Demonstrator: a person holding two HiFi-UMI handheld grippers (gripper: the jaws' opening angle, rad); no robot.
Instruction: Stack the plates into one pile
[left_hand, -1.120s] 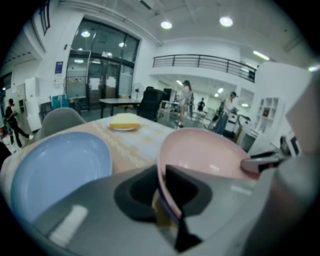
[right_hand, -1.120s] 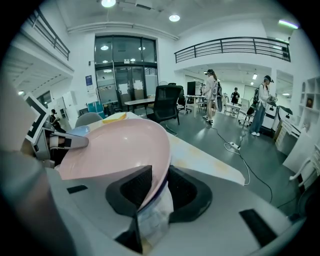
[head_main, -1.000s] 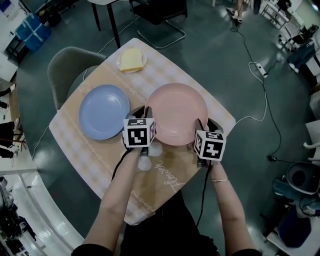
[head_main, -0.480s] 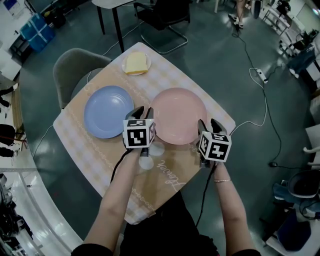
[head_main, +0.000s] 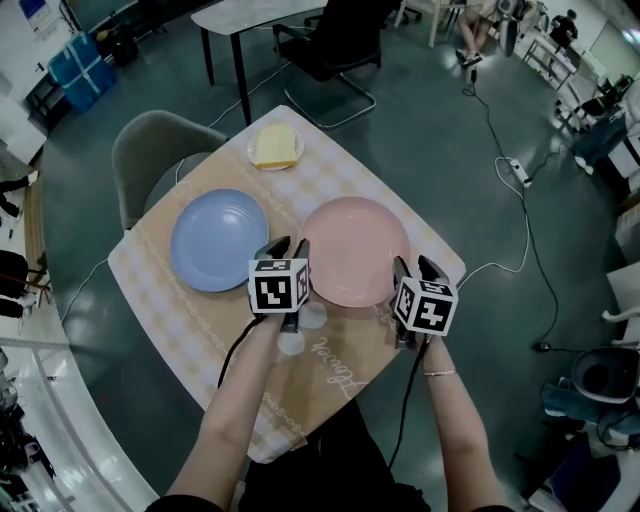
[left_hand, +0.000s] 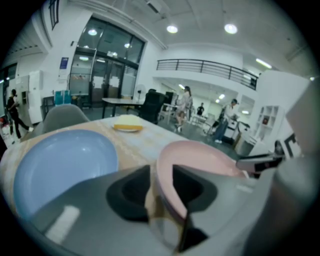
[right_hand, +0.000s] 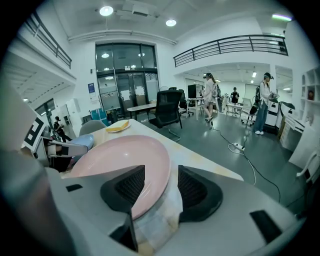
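table (head_main: 330, 372) | blue plate (head_main: 219, 240) left, pink plate (head_main: 355, 250) right, apart | small plate (head_main: 252, 153) with yellow food (head_main: 277, 146), far corner

Overhead, two low; pink plate (head_main: 354, 250) shared

The pink plate (head_main: 352, 250) and the blue plate (head_main: 218, 240) looked smooth and glossy, like glazed ceramic or hard plastic. The tablecloth (head_main: 190, 320) beneath them was matt cloth with a faint check, and the grey-green floor (head_main: 440, 150) had a polished sheen.
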